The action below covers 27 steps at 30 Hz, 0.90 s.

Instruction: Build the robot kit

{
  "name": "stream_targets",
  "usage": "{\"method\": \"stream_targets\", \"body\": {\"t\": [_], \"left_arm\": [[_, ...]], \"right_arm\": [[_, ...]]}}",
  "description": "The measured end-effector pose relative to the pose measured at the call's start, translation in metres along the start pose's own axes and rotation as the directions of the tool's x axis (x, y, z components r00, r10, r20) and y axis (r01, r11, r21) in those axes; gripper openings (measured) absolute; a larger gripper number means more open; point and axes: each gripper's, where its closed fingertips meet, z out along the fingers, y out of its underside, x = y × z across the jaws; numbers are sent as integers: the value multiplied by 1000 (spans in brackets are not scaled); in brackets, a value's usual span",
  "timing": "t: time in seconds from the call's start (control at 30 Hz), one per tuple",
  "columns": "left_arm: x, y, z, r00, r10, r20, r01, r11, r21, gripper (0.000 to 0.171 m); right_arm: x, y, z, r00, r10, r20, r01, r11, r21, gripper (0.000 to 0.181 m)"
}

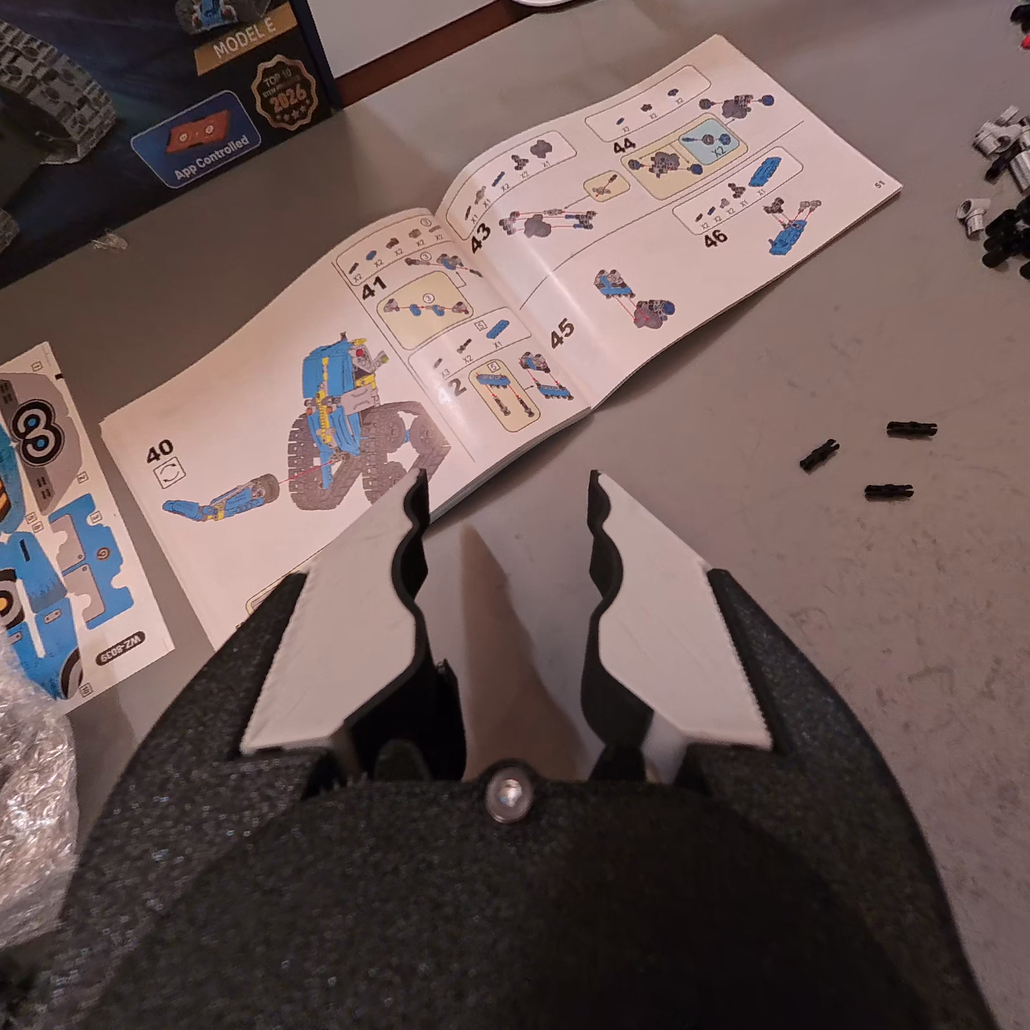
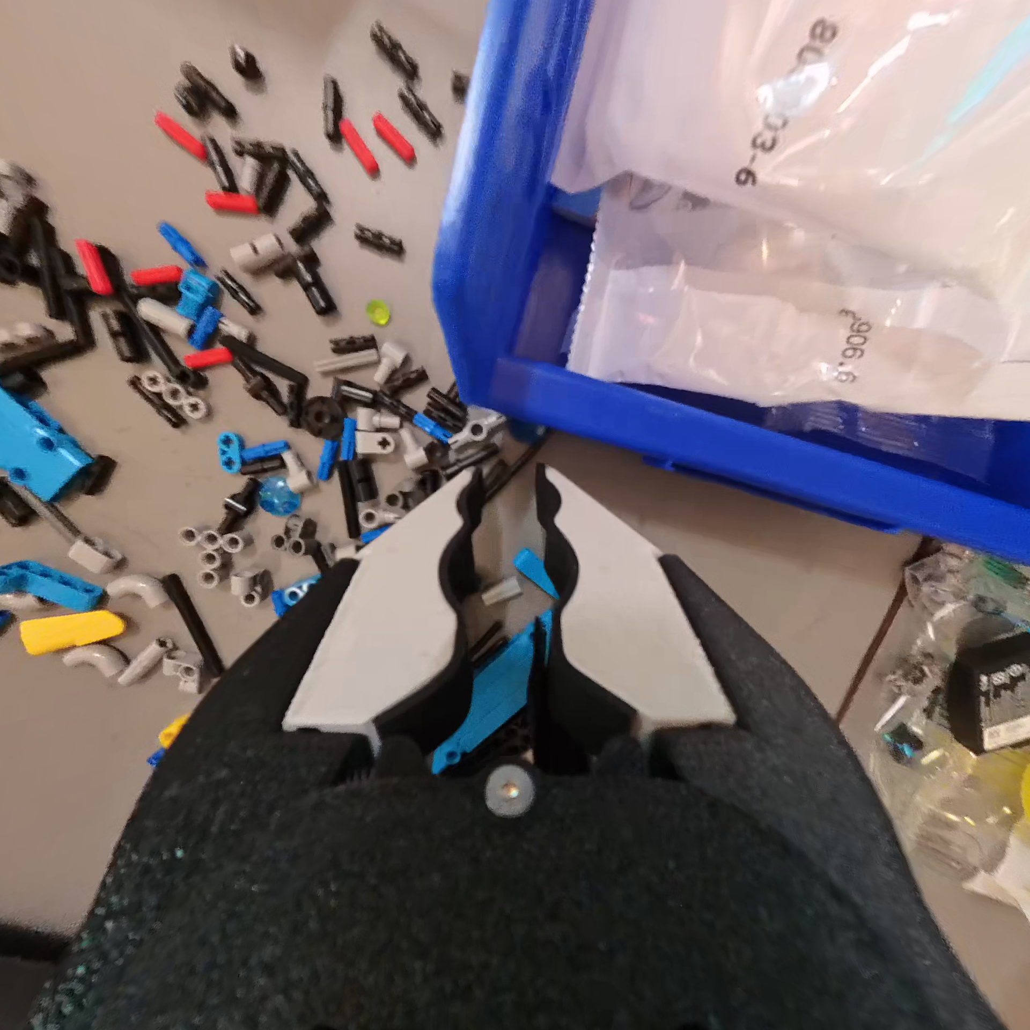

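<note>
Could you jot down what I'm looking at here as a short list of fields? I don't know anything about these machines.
Left tool: open, empty, over the grey table, at the edge of an open instruction booklet
Near left tool: three black pins, sticker sheet, box
Right tool: fingers close together, blue piece between them; grip unclear
Near right tool: scattered small building pieces, blue bin holding plastic bags
</note>
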Motion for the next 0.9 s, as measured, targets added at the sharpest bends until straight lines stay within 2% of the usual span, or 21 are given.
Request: {"method": "stream_targets", "body": {"t": [0.2, 0.63, 0.77, 0.9], "left_arm": [[0, 1, 0, 1000, 4, 2, -4, 1000, -4, 57], [0, 0, 0, 1000, 4, 1, -4, 1000, -3, 57], [0, 0, 0, 1000, 4, 1, -4, 1000, -3, 57], [0, 0, 0, 1000, 4, 1, -4, 1000, -3, 57]], "right_arm": [[-14, 3, 10, 998, -39, 59, 40, 999, -26, 19], [-14, 11, 15, 997, -60, 49, 64, 995, -72, 9], [-14, 7, 9, 996, -75, 48, 78, 996, -46, 4], [-23, -3, -5, 992, -83, 99, 80, 996, 26, 4]]}}
